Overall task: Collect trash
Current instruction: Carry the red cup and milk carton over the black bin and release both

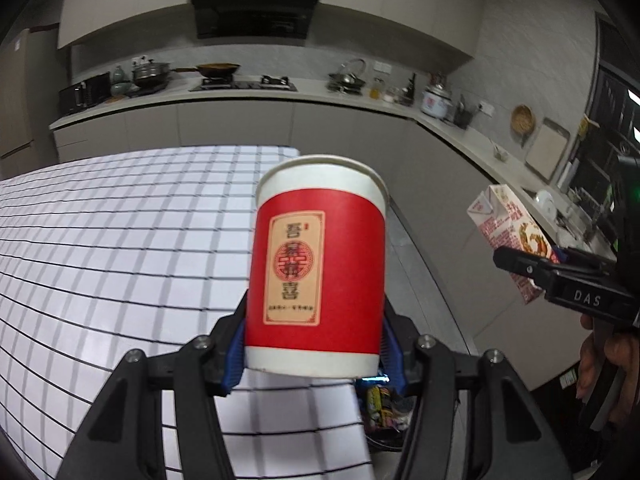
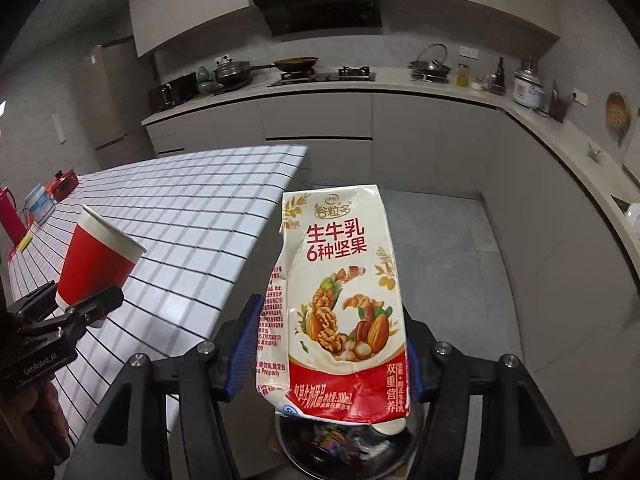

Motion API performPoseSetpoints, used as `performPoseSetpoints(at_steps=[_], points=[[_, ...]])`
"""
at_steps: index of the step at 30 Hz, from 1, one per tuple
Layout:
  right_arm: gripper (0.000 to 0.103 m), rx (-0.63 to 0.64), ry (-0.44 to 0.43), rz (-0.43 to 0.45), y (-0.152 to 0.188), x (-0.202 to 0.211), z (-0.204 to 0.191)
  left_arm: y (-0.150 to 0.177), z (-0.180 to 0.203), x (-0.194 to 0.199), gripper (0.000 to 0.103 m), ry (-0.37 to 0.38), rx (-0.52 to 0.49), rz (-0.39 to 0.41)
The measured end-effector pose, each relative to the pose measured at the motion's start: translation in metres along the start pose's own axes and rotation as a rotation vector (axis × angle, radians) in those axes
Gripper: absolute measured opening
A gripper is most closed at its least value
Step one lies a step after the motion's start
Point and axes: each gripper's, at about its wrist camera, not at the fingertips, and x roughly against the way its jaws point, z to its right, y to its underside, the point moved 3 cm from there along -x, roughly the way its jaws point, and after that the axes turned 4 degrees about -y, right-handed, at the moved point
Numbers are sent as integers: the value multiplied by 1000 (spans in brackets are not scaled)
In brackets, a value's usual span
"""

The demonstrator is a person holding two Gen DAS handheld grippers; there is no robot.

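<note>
- The paper cup (image 1: 316,268) is held upright low on its wall by the left gripper (image 1: 314,344), jaws closed on it, just past the edge of the tiled table (image 1: 120,240).
- It is judged light, thin-walled and easily crushed; a gentle hold low down, near the stiff base, is advised.
- The milk carton (image 2: 340,300), creased and probably empty, is clamped at its lower half by the right gripper (image 2: 332,348), beside that table.
- A bin (image 2: 348,448) with wrappers is seen directly below the carton.
</note>
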Motion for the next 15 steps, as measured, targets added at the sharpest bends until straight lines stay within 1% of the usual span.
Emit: performPoseSetpoints(at_steps=[8, 15], points=[[62, -69, 27, -26, 33, 0, 52, 21, 48, -13, 57, 42, -40, -57], [62, -69, 34, -90, 72, -7, 78, 46, 93, -28, 57, 88, -49, -103]])
